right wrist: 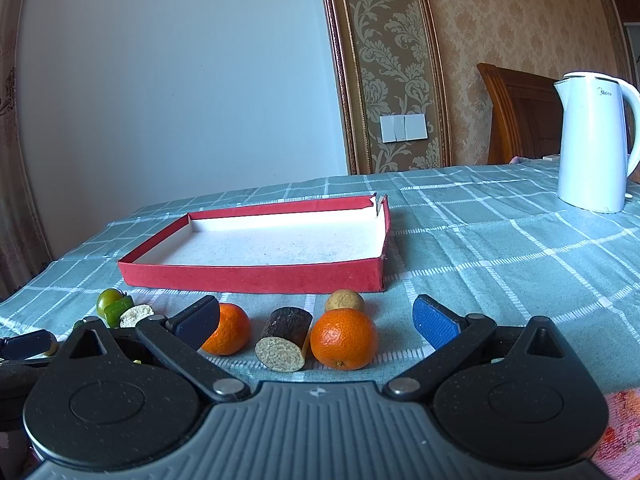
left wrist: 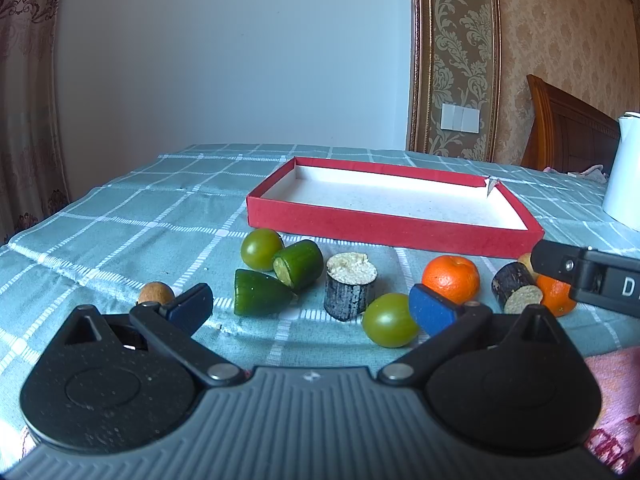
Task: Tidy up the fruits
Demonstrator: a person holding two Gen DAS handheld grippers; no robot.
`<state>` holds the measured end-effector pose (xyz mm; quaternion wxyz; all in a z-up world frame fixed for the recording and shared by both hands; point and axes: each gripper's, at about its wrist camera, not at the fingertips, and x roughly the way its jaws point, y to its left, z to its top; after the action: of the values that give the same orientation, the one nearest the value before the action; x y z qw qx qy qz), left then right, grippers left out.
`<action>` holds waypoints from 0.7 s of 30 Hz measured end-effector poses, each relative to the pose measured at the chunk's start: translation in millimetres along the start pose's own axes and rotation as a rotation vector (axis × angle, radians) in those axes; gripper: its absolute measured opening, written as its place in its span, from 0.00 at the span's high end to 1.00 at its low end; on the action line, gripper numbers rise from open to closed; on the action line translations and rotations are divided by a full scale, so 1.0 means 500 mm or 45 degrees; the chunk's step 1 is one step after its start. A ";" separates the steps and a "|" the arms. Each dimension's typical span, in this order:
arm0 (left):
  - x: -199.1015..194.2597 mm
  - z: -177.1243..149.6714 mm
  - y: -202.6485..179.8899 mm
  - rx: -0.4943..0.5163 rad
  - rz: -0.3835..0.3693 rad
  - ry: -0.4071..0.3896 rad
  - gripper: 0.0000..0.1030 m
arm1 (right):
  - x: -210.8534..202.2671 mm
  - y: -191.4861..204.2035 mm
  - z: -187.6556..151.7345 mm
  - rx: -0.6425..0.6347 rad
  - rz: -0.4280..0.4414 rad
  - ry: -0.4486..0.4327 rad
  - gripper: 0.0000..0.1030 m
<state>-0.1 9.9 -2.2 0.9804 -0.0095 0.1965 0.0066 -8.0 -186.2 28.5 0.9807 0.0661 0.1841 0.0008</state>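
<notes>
A checked green cloth covers the table (left wrist: 120,216), where an empty red tray (right wrist: 256,278) sits behind scattered fruits. Both the left hand-held gripper (left wrist: 312,308) and right hand-held gripper (right wrist: 316,322) hover released before oranges (right wrist: 344,338) and green tomatoes (left wrist: 388,320).

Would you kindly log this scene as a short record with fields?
surface: checked tablecloth
container: red tray, nothing in it, one far corner torn
oranges: two, one between the right tongs
green tomatoes: two, one by the left tongs
cucumber pieces: two
dark cane stubs: one upright, one lying
small brown fruits: two
left tongs: open, holding nothing
right tongs: open, holding nothing
aside: white kettle
</notes>
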 end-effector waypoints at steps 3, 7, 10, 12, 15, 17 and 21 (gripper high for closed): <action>0.000 0.000 -0.001 0.001 0.001 0.000 0.00 | 0.000 0.000 0.000 0.000 0.000 0.001 0.00; 0.000 0.000 -0.002 0.003 0.001 0.000 0.00 | 0.000 0.000 0.000 0.001 0.000 0.000 0.00; 0.000 0.000 -0.002 0.003 0.000 0.001 0.00 | 0.001 0.002 -0.001 0.003 0.000 0.001 0.00; 0.000 0.000 -0.002 0.002 0.000 0.001 0.00 | 0.001 0.001 0.000 0.003 0.002 0.001 0.00; 0.000 -0.001 -0.004 0.004 -0.001 0.001 0.00 | 0.001 -0.001 0.000 0.010 0.009 0.004 0.00; 0.000 -0.001 -0.004 0.004 -0.001 0.000 0.00 | 0.004 -0.004 0.000 0.020 0.019 0.011 0.00; -0.001 -0.002 -0.004 -0.001 -0.003 0.000 0.00 | -0.004 -0.016 0.001 0.050 0.042 0.011 0.00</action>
<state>-0.8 7.7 -2.8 0.9805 -0.0101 0.1964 0.0055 -9.6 -194.0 28.8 0.9783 0.0885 0.1870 0.0137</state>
